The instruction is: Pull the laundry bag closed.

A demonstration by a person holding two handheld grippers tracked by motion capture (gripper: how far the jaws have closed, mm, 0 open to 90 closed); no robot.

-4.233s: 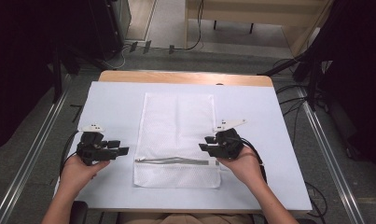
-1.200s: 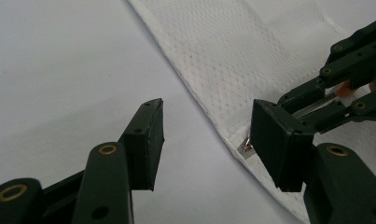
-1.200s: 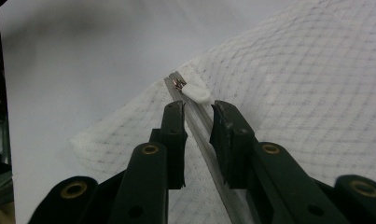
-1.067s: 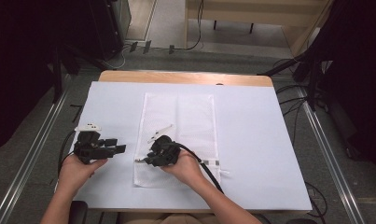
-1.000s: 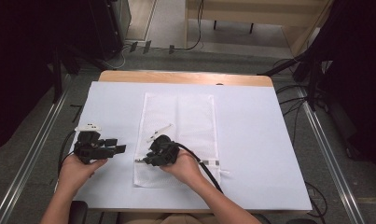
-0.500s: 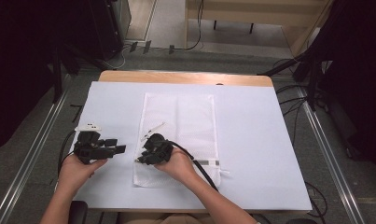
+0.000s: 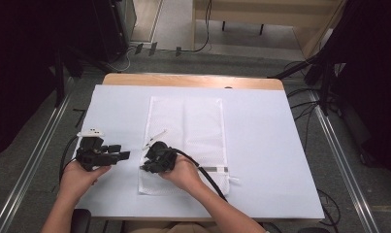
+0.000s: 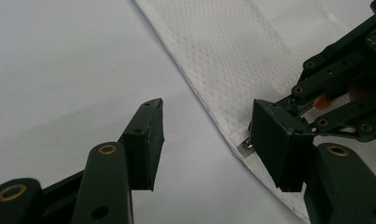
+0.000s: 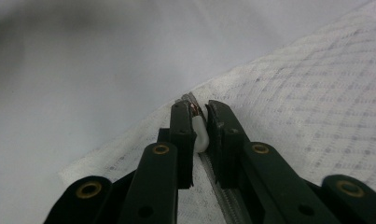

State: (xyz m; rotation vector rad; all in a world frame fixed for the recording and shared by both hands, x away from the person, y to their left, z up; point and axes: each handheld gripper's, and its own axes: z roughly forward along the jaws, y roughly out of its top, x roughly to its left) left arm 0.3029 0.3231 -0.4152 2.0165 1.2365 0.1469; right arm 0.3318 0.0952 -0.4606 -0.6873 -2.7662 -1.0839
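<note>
Right tongs (image 9: 200, 133), just closing, pinch the zipper pull (image 9: 199, 135) (mesh bag (image 7: 193, 116)); left tongs (image 8: 206, 140) gape empty.

A white sheet (image 7: 261, 160) covers the wooden table (image 7: 193, 81); cables (image 7: 300, 92) lie on the floor.

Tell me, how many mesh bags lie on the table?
1. The mesh bag lies flat in the middle of the table, and the right gripper is at its near left corner. Nothing suggests a second bag.
</note>
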